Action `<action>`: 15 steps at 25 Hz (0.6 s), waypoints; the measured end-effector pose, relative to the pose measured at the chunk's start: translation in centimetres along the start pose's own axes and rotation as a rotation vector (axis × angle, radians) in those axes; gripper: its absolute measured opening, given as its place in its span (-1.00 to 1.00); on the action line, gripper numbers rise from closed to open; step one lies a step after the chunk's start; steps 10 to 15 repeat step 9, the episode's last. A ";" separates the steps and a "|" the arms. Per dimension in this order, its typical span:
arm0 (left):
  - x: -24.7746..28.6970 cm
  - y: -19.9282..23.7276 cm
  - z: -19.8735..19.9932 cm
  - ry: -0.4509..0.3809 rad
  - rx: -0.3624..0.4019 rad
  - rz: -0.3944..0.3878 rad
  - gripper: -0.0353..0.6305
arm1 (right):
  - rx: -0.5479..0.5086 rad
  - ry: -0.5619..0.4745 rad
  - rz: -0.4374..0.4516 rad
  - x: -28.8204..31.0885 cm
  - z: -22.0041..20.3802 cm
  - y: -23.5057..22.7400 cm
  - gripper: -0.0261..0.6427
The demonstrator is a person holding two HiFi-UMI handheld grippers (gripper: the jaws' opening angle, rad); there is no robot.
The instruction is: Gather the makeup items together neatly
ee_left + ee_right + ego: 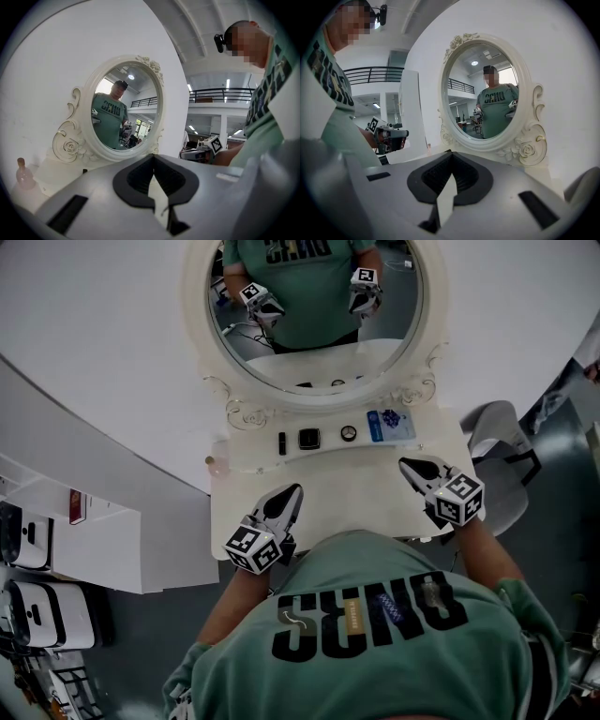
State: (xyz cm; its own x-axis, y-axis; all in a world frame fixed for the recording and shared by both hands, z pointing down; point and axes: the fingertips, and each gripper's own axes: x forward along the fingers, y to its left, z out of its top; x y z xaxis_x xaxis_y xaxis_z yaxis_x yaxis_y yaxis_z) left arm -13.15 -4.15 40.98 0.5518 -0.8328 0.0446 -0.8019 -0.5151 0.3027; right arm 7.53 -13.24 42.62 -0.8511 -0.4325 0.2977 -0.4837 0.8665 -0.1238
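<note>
Along the back of the white vanity table [328, 486] lie a thin black stick [281, 442], a square black compact [309, 439], a small round compact [349, 433] and a blue packet [390, 425]. A small pinkish bottle [217, 463] [24, 172] stands at the table's left edge. My left gripper [295, 491] [152, 157] hovers over the near left of the table, shut and empty. My right gripper [405, 465] [450, 153] is at the near right, just below the blue packet, also shut with nothing in it. Each gripper shows in the other's view: the right gripper [201, 149] and the left gripper [389, 136].
An oval mirror [314, 381] in an ornate white frame stands at the back of the table and reflects the person and both grippers. A grey chair [497, 442] stands to the right. White shelving [56, 549] with devices stands at the lower left.
</note>
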 end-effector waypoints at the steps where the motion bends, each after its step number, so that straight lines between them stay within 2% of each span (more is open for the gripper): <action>1: 0.0 0.0 0.0 -0.001 -0.001 0.001 -0.86 | 0.000 0.000 0.001 0.1 0.0 0.0 -0.94; 15: 0.1 0.4 0.0 -0.003 -0.003 0.005 -0.86 | -0.001 0.005 0.005 0.4 -0.3 0.0 -0.94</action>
